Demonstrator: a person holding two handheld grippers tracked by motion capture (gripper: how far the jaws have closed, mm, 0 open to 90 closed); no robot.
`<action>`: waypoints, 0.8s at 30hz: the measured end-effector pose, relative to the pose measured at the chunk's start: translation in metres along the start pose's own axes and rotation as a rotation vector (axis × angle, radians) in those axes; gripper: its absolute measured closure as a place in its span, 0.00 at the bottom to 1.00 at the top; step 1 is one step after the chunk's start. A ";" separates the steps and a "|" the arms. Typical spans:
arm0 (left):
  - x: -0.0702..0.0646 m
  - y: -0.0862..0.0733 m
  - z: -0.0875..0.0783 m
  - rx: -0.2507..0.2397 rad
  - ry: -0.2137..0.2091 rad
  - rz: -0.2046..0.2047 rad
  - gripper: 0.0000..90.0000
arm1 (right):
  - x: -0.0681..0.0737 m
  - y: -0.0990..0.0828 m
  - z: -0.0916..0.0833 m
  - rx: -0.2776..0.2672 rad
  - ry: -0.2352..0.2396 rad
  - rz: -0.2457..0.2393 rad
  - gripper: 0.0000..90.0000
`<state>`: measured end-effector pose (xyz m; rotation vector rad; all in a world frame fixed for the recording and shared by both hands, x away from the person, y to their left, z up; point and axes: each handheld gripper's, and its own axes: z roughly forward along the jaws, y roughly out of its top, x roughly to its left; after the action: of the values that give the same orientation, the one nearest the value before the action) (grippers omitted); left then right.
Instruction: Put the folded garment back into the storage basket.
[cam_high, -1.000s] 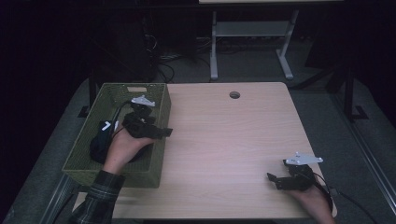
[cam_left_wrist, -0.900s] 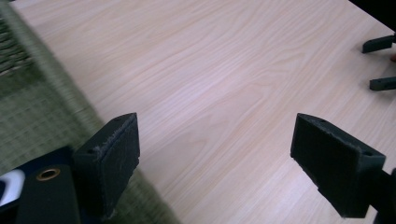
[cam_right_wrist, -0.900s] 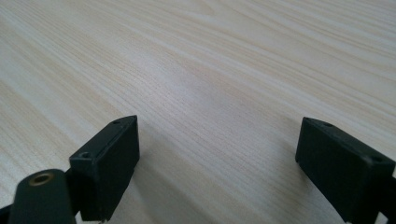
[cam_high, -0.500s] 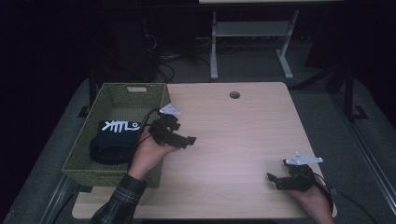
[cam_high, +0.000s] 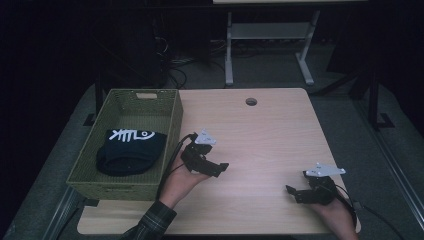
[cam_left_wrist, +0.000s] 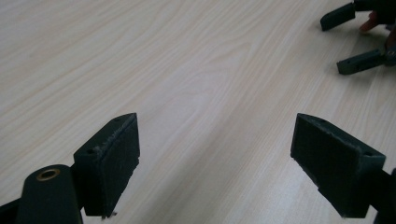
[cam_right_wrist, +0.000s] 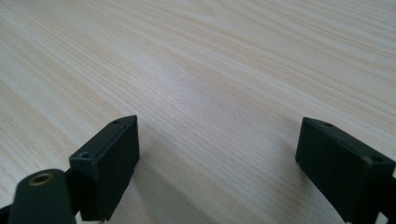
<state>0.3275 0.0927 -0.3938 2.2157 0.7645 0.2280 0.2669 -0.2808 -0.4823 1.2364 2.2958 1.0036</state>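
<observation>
Left hand-held gripper (cam_high: 212, 167) released, empty, over bare surface (cam_high: 270, 135); black garment (cam_high: 130, 150) lies in basket (cam_high: 172, 127) just left of it.

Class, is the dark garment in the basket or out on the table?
In: garment lies folded inside the basket.

The table (cam_high: 265, 130), at the centre of the high view, is faced in pale wood-grain laminate, smooth with a soft sheen. At centre left, the basket (cam_high: 172, 125) is woven of olive-green, matt, rough-textured strands, and a dark, matt cloth item (cam_high: 130, 152) with a white print is seen inside it. Matt black plastic with faintly scuffed pads (cam_left_wrist: 114, 158) is shown on the left gripper (cam_high: 212, 167) and on the right gripper (cam_high: 297, 192), each topped by a grey, smooth plate.
</observation>
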 end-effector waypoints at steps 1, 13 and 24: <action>-0.001 -0.002 0.002 0.007 -0.007 0.000 0.17 | 0.000 0.000 0.000 0.000 0.000 0.000 0.14; -0.010 -0.022 0.031 0.057 -0.057 0.051 0.17 | 0.000 0.000 0.000 0.000 0.000 0.000 0.14; -0.010 -0.040 0.048 0.045 -0.068 0.057 0.17 | 0.000 0.000 0.000 -0.001 0.001 -0.001 0.14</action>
<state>0.3200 0.0789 -0.4549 2.2778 0.6771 0.1642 0.2671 -0.2809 -0.4824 1.2341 2.2964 1.0043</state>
